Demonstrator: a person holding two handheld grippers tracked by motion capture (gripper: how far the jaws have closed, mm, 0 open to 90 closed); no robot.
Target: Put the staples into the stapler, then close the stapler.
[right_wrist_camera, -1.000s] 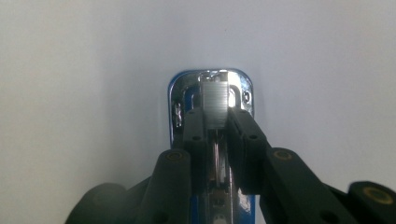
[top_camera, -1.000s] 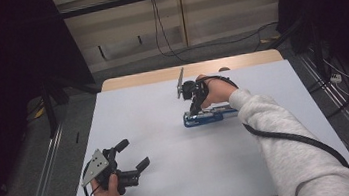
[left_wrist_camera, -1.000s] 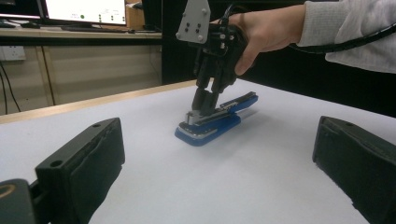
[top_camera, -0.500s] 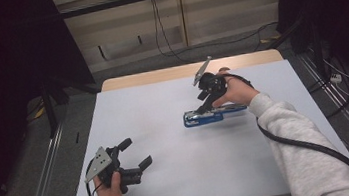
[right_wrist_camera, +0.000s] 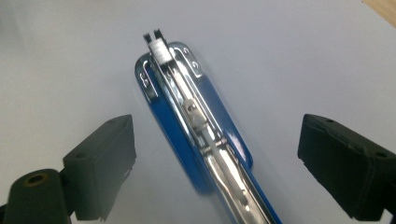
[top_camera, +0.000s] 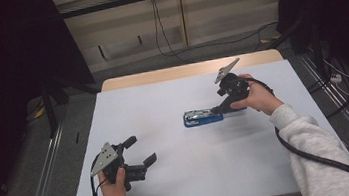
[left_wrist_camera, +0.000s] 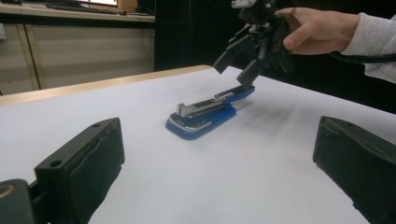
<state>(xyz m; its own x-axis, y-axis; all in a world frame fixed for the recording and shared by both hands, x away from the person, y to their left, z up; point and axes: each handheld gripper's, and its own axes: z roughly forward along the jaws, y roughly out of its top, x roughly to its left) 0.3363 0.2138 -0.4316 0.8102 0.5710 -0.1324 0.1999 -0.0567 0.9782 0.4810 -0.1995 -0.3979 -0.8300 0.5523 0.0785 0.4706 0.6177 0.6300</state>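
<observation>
Blue stapler (top_camera: 203, 117) lies flat on the white surface (top_camera: 183, 187), right of centre. Right tongs (top_camera: 220, 106) hover over its rear end; jaws have just been opening, now wide, gripping nothing. Left tongs (top_camera: 139, 151) sit near the front left edge, jaws wide, well apart from the stapler.

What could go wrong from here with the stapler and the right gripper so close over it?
The stapler lies with its metal staple track exposed, so it may swing or snag if nudged. The right gripper, whose jaws have just been opening, hovers over the stapler's rear end with nothing between them; a careless move could knock it across the white table.
</observation>
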